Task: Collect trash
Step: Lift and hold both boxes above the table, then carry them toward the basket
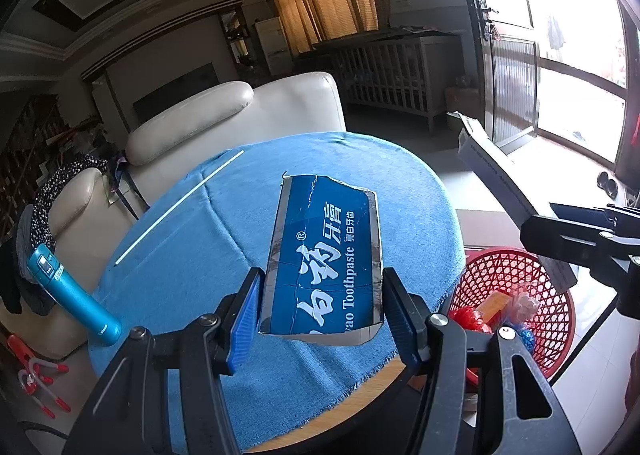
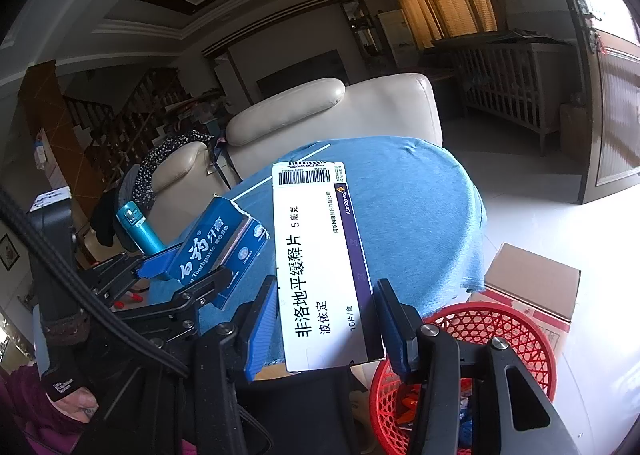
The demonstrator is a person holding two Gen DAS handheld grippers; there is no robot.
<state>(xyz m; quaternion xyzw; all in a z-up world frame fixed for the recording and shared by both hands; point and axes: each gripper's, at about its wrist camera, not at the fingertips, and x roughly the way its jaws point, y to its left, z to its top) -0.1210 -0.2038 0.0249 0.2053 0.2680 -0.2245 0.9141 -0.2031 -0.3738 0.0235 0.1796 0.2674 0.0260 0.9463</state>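
A living room with cream leather armchairs point(image 1: 224, 123) and drawn curtains surrounds a round table under a blue cloth point(image 1: 168, 255). The 2 grippers each hold 1 piece of trash above the cloth, lifted clear, probably so each can swing over to the red mesh basket point(image 2: 500, 331) on the floor beside the table, which already holds some wrappers.

The left gripper point(image 1: 320, 319) is clamped on a torn blue toothpaste box point(image 1: 324, 255), its pads pressing the 2 long sides; the print reads "Toothpaste" beside large white Chinese characters. The right gripper point(image 2: 324, 335) is clamped on a white medicine box point(image 2: 320, 255), gripped the same way near its lower end; it shows a barcode, "AstraZeneca" on a purple stripe and bold Chinese lettering.

A teal bottle point(image 1: 72, 295) and a thin white stick point(image 1: 180, 207) lie on the table, untouched.
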